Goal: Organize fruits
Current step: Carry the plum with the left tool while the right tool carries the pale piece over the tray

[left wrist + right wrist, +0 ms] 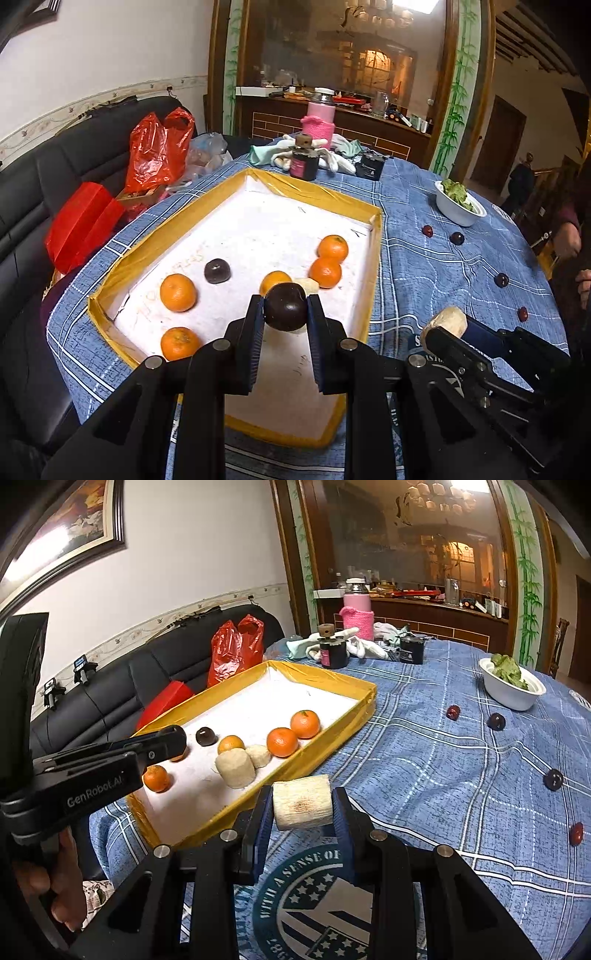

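My left tongs [285,311] pinch a glossy, round dark plum [286,305] above the yellow-rimmed white tray [373,258]; my right tongs [303,806] clamp a pale, fibrous cylinder chunk [302,804] beside it. Beyond, smooth oranges [178,292] sit inside.

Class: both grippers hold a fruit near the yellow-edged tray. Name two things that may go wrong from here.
1. The left gripper pinches a round dark fruit only at its fingertips; it may slip out and roll into the oranges.
2. The right gripper holds a pale cylinder piece outside the tray; if dropped there, it may roll across the cloth.
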Demonstrator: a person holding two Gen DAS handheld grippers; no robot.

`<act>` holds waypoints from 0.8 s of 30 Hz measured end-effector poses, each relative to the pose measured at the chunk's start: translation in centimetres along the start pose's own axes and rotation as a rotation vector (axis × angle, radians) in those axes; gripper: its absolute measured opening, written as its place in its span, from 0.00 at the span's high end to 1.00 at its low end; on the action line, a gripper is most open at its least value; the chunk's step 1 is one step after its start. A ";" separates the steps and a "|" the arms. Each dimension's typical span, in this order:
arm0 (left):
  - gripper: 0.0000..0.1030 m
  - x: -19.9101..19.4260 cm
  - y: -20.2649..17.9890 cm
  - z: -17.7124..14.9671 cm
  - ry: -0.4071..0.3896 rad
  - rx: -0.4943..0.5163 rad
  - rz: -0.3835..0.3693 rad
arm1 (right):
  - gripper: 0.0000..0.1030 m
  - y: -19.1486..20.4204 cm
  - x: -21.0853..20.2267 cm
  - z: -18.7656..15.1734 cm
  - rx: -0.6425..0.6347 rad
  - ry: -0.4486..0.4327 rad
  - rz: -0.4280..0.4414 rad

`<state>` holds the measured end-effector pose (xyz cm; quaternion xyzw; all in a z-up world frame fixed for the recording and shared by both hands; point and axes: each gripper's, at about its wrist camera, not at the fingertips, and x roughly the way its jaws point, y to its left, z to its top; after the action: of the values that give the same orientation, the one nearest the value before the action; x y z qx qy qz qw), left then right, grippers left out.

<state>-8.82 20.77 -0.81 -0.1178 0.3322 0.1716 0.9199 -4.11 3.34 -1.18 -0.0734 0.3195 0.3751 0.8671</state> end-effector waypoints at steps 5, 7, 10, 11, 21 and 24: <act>0.80 0.3 1.0 0.0 0.007 -0.014 0.018 | 0.69 1.2 0.4 0.6 -0.026 -0.001 0.011; 0.80 0.5 1.3 0.1 0.016 -0.022 0.020 | 0.69 1.6 0.6 0.9 -0.037 -0.001 0.013; 0.80 0.8 1.7 0.4 0.021 -0.021 0.031 | 0.69 2.1 1.2 1.6 -0.049 -0.002 0.016; 0.80 0.9 1.8 0.5 0.024 -0.024 0.031 | 0.69 2.2 1.3 1.8 -0.051 -0.003 0.017; 0.80 2.0 2.2 1.7 0.028 -0.031 0.059 | 0.69 3.6 3.8 4.6 -0.079 0.000 0.028; 0.80 2.4 2.5 2.1 0.037 -0.037 0.068 | 0.69 3.9 4.8 5.3 -0.085 0.011 0.029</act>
<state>-6.85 24.28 -1.11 -0.1267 0.3498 0.2065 0.9050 -1.72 10.93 0.48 -0.1076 0.3090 0.4004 0.8559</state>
